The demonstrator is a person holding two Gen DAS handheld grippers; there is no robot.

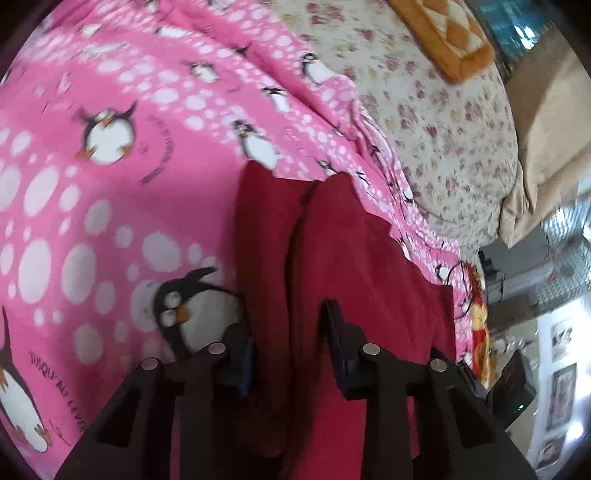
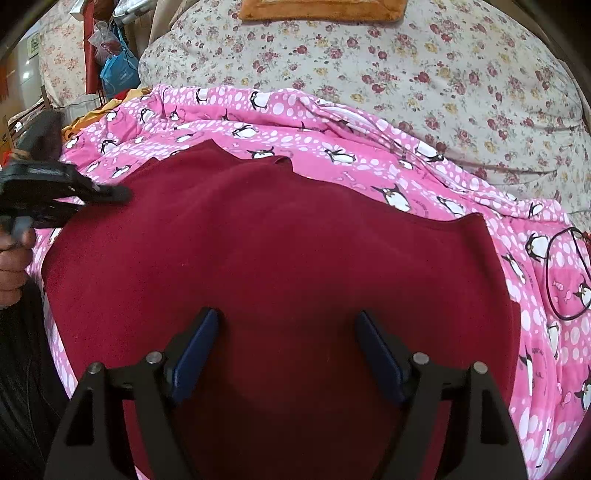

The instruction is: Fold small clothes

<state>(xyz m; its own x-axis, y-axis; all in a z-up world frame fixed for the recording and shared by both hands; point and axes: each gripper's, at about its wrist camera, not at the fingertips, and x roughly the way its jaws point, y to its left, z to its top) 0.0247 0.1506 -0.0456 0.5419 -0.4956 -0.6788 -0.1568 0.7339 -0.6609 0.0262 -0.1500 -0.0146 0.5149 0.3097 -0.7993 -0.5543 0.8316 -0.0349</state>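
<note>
A dark red garment (image 2: 280, 251) lies spread on a pink penguin-print blanket (image 2: 332, 122). My right gripper (image 2: 288, 332) hovers over its near part, jaws wide apart and empty. My left gripper (image 1: 291, 325) is at the garment's left edge, where a raised fold of the red cloth (image 1: 266, 240) runs between its open fingers; the view is blurred. The left gripper also shows in the right wrist view (image 2: 110, 194), at the garment's far left edge, with the person's hand behind it.
A floral quilt (image 2: 424, 66) covers the bed beyond the blanket, with an orange cushion (image 2: 321, 9) at the far edge. A thin black cord loop (image 2: 569, 273) lies on the blanket at right. Bags and clutter (image 2: 114, 70) stand at far left.
</note>
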